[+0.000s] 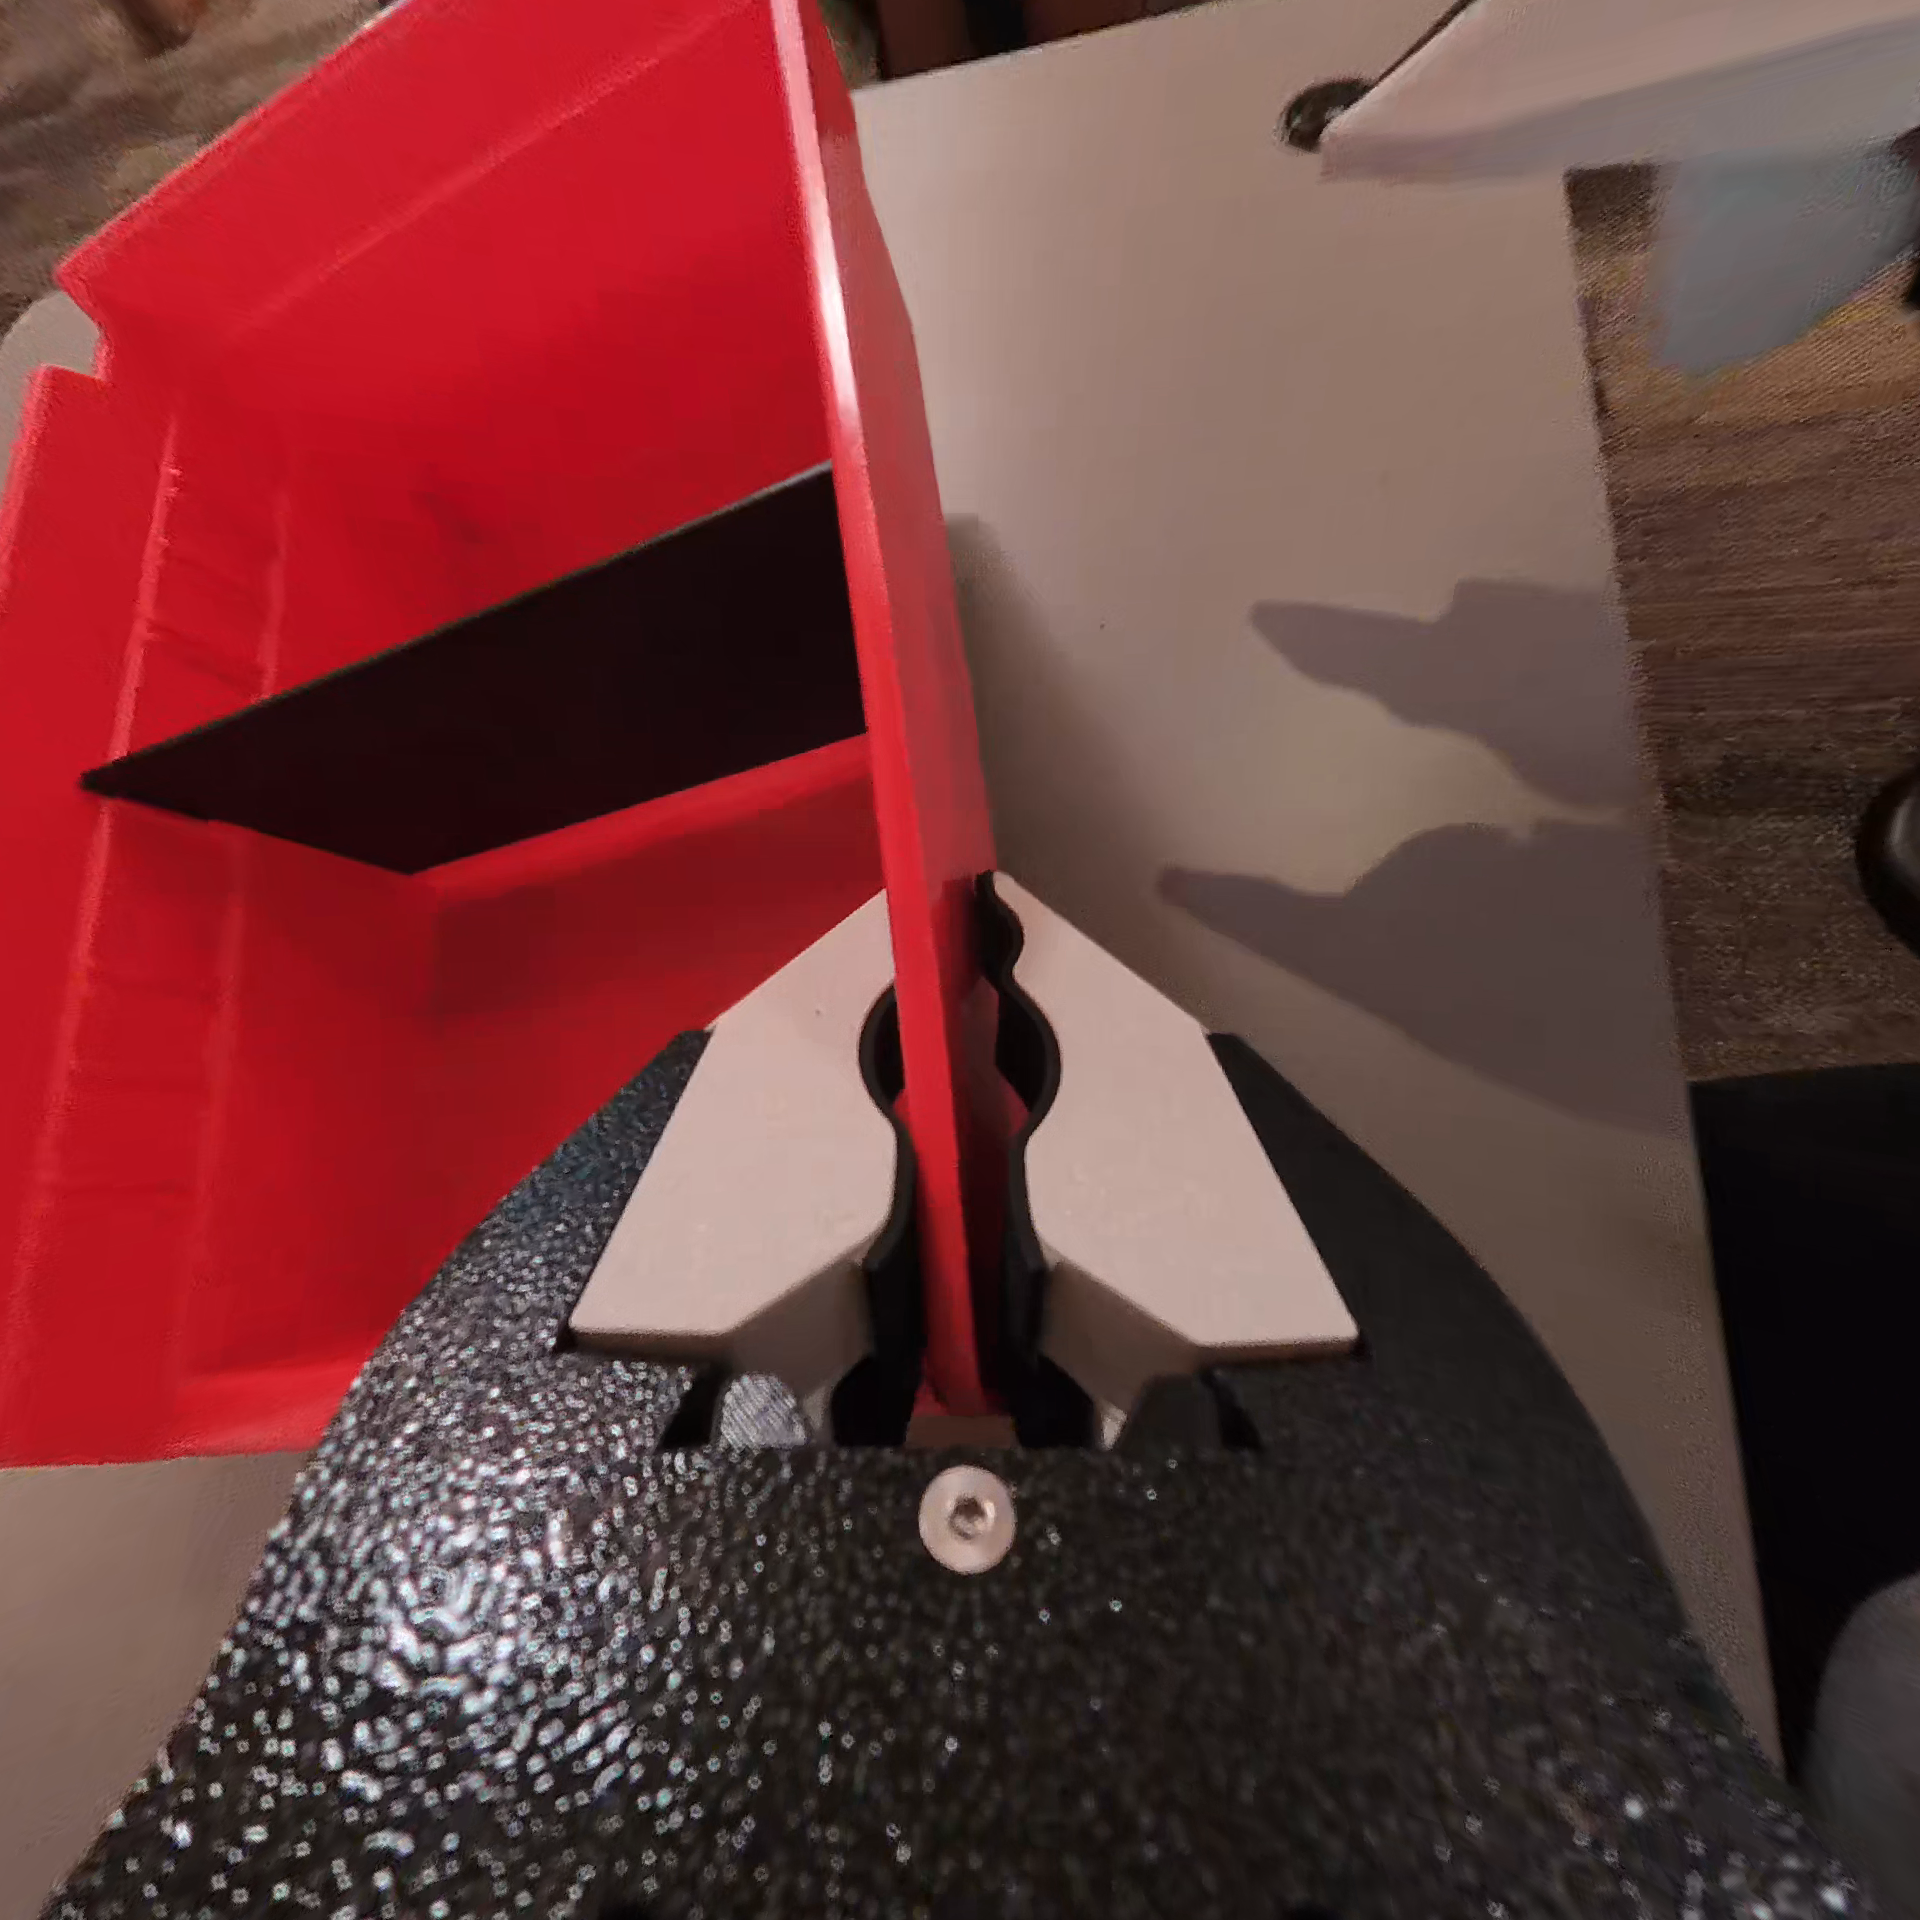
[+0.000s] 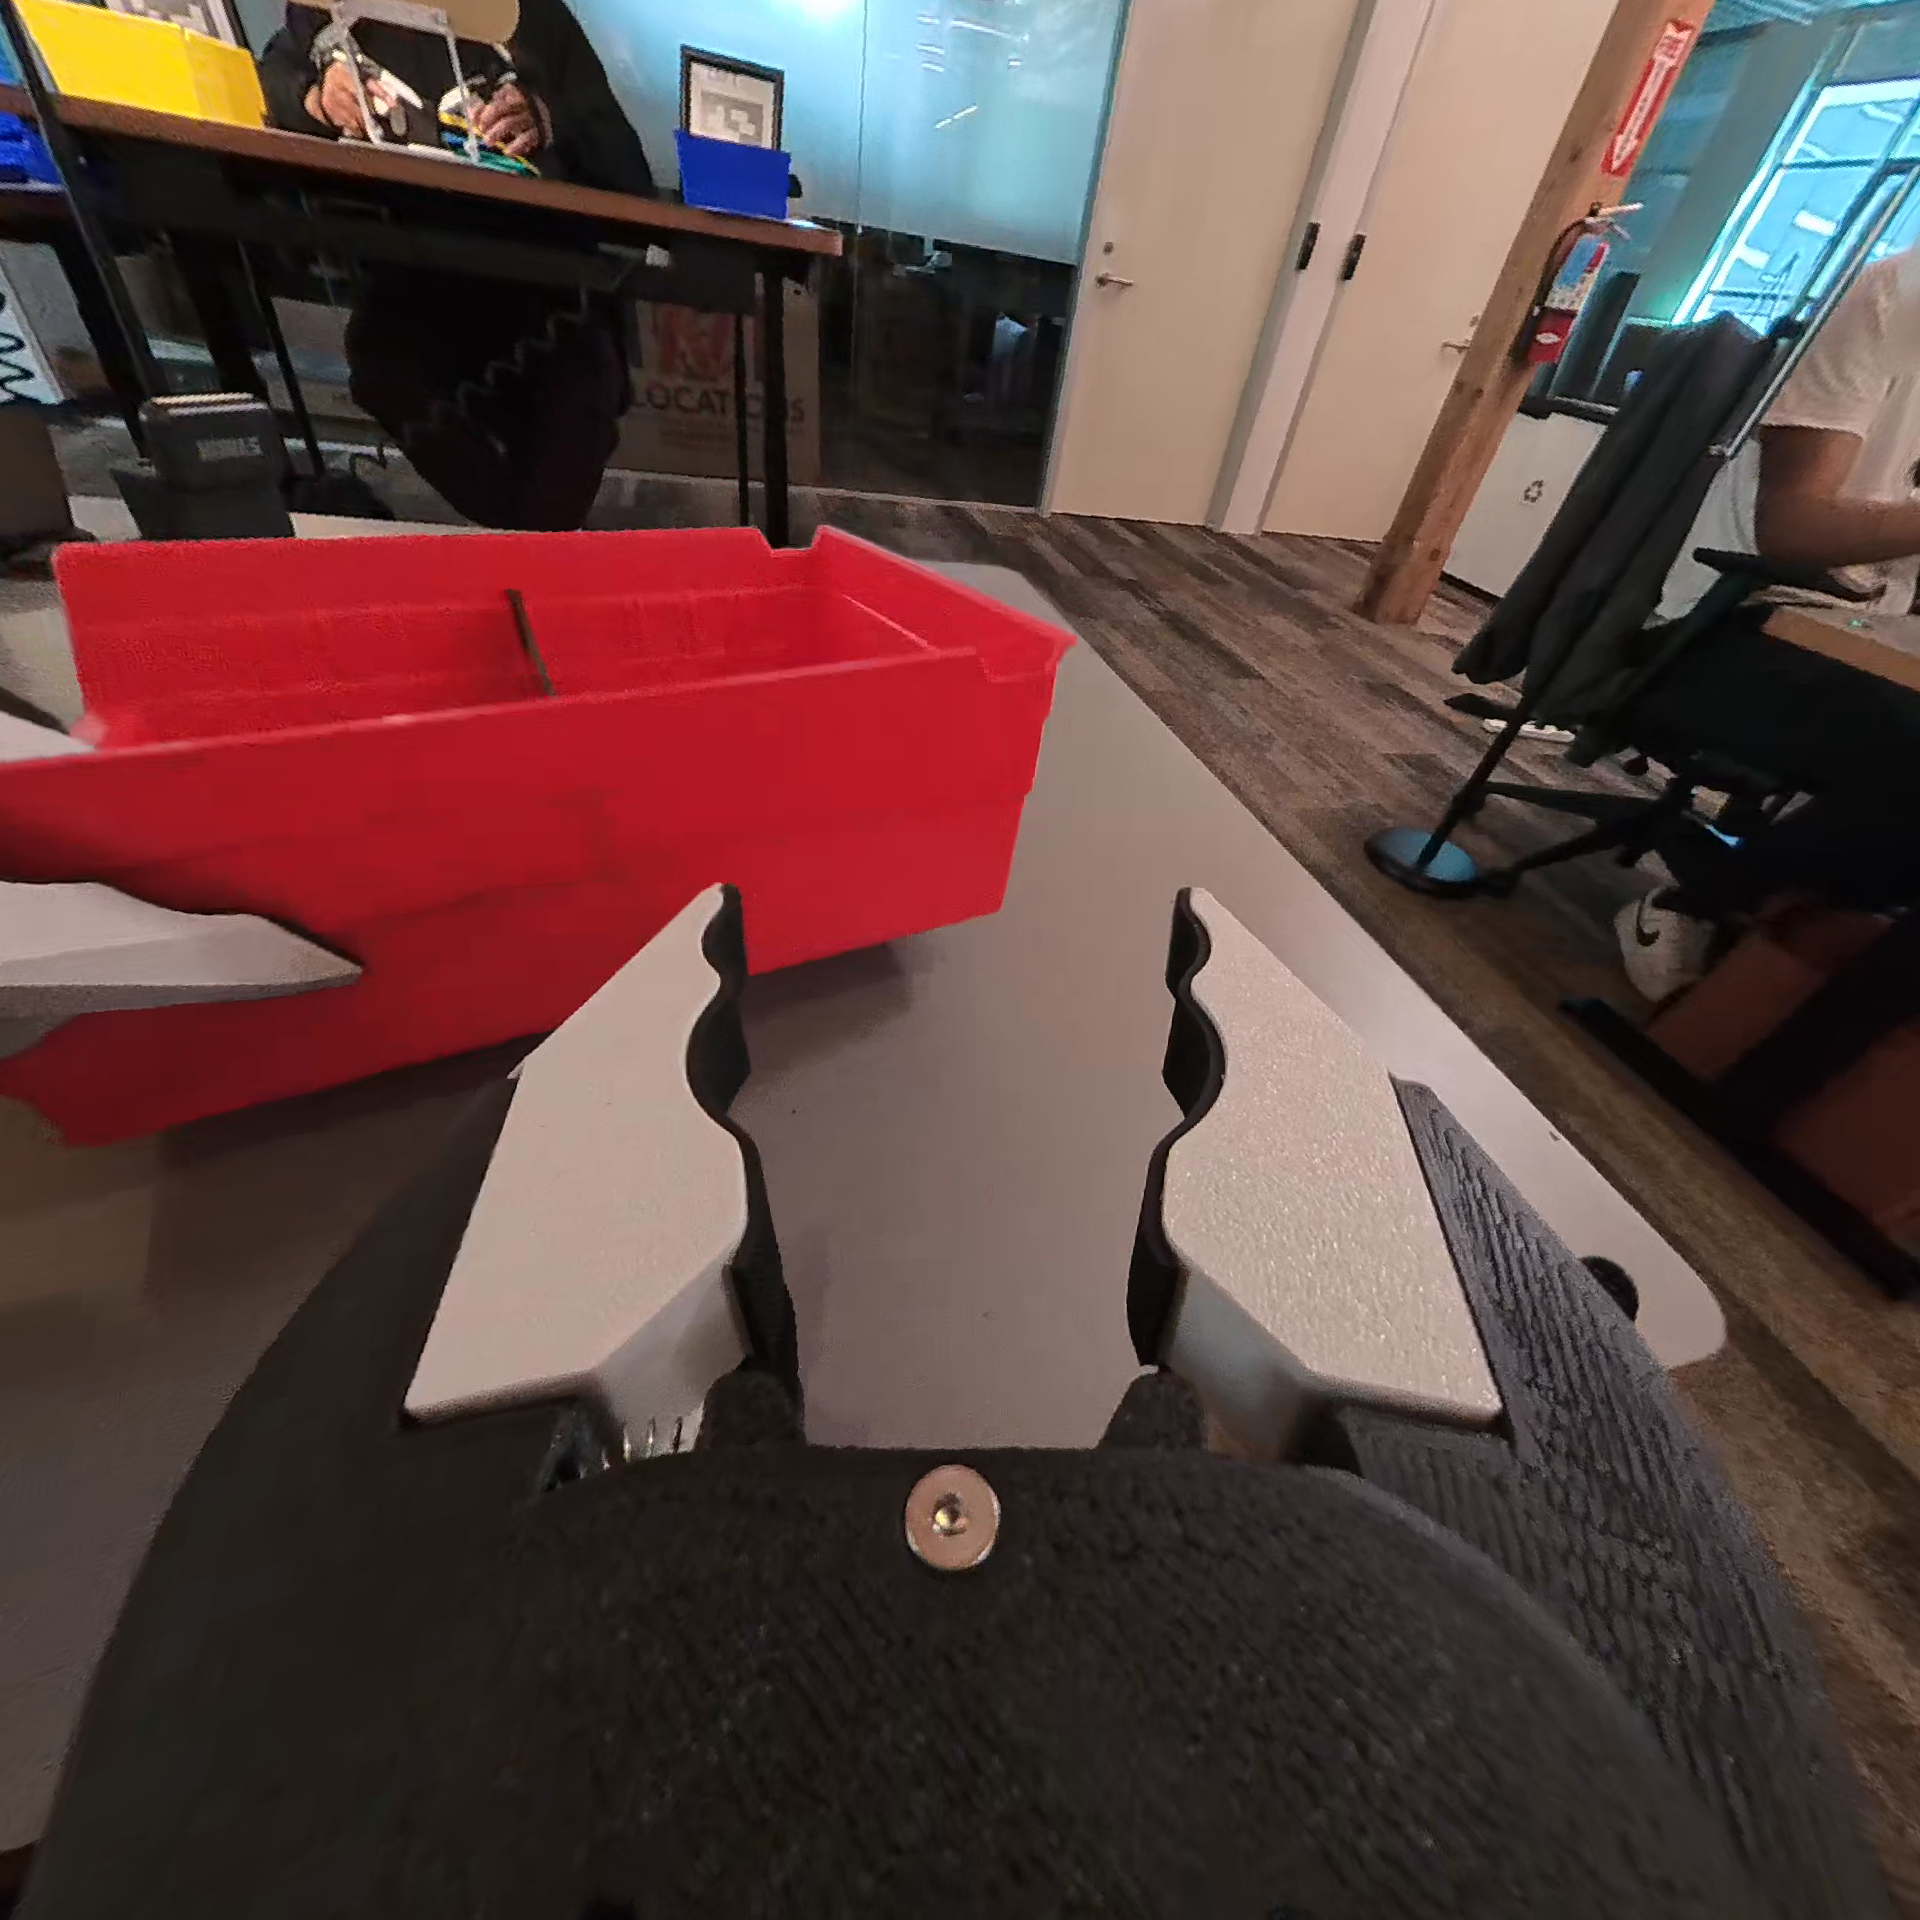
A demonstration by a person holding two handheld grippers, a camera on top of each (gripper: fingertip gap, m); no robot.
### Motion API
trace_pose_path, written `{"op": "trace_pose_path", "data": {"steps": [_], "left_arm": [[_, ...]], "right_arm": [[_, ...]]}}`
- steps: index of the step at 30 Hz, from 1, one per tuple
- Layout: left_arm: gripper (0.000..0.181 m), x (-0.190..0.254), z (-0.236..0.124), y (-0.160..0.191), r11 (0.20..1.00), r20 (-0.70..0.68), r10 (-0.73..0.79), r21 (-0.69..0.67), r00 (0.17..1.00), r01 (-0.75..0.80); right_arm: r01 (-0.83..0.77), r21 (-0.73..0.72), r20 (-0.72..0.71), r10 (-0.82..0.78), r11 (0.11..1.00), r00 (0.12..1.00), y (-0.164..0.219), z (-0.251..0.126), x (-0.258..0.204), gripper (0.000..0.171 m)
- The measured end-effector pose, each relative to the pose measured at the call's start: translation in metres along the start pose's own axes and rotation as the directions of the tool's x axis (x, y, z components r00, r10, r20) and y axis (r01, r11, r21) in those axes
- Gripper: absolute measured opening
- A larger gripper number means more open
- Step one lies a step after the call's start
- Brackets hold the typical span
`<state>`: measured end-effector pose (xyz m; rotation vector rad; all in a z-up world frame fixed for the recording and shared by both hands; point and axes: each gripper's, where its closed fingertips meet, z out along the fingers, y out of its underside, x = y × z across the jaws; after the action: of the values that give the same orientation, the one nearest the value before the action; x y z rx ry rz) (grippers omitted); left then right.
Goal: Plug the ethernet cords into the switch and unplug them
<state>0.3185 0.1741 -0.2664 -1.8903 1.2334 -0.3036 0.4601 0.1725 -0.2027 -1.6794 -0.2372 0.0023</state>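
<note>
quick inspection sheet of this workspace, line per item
surface: grey table, bare around the bin
job's things: nothing seen; no switch or ethernet cords in either view
clutter: red bin with a black divider across its inside; compartments look empty where visible
grippers: left gripper shut on the red bin's side wall; right gripper open over the table, holding nothing
cables: nothing seen on the table
surroundings: office room, wood-look floor, far desk with a yellow bin and blue bin, a person behind it, another person seated at the right edge, fire extinguisher on a wooden post
</note>
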Motion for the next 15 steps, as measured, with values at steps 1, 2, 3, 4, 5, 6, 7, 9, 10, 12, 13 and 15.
{"op": "trace_pose_path", "data": {"steps": [1, 2, 3, 4, 5, 6, 7, 9, 10, 12, 13, 15], "left_arm": [[0.005, 0.0, 0.004, 0.004, 1.0, 0.002, -0.004, -0.011, 1.0, 0.004], [0.004, 0.002, 0.008, 0.01, 1.0, -0.005, -0.007, -0.03, 1.0, 0.007], [0.003, 0.003, 0.012, 0.016, 0.999, -0.008, -0.003, -0.054, 1.0, 0.002], [0.004, 0.003, 0.014, 0.016, 0.999, 0.001, -0.004, -0.044, 1.0, 0.004], [0.004, 0.003, 0.013, 0.016, 0.999, 0.01, -0.003, -0.04, 1.0, 0.003], [0.004, 0.003, 0.012, 0.016, 0.999, 0.008, -0.01, -0.04, 1.0, 0.011], [0.008, 0.005, 0.01, 0.015, 0.999, -0.013, -0.034, -0.034, 0.999, 0.034], [0.042, 0.012, -0.005, 0.006, 0.994, -0.074, -0.106, 0.013, 0.992, 0.107], [0.056, 0.016, -0.018, 0.001, 0.99, -0.108, -0.134, 0.037, 0.985, 0.138], [0.073, 0.039, -0.061, -0.006, 0.978, -0.263, -0.19, 0.04, 0.946, 0.207], [0.08, 0.045, -0.086, -0.005, 0.973, -0.303, -0.202, 0.042, 0.931, 0.225], [0.069, 0.047, -0.14, -0.002, 0.963, -0.327, -0.185, 0.127, 0.927, 0.237]], "right_arm": [[0.008, -0.007, 0.002, -0.008, 1.0, 1.0, 0.001, 0.001, 0.0, 0.08], [0.017, -0.018, -0.001, -0.017, 1.0, 1.0, 0.003, 0.002, 0.001, 0.08], [0.022, -0.027, -0.004, -0.022, 0.999, 1.0, 0.005, 0.003, 0.002, 0.08], [0.017, -0.033, -0.005, -0.017, 0.999, 1.0, 0.006, 0.004, 0.003, 0.08], [0.009, -0.038, 0.0, -0.009, 0.999, 1.0, 0.008, 0.004, 0.002, 0.08], [0.005, -0.044, 0.003, -0.004, 0.999, 1.0, 0.009, 0.005, 0.002, 0.081], [0.004, -0.053, 0.004, -0.004, 0.999, 1.0, 0.011, 0.006, 0.002, 0.081], [0.004, -0.067, 0.012, -0.003, 0.998, 1.0, 0.013, 0.006, 0.0, 0.081], [-0.005, -0.073, 0.031, 0.007, 0.997, 0.999, 0.014, 0.006, -0.004, 0.079], [-0.029, -0.061, 0.092, 0.034, 0.998, 0.995, 0.009, 0.003, -0.016, 0.065], [-0.033, -0.058, 0.118, 0.04, 0.998, 0.992, 0.007, 0.001, -0.022, 0.062], [-0.023, -0.073, 0.142, 0.033, 0.997, 0.989, 0.006, -0.002, -0.033, 0.062]]}}
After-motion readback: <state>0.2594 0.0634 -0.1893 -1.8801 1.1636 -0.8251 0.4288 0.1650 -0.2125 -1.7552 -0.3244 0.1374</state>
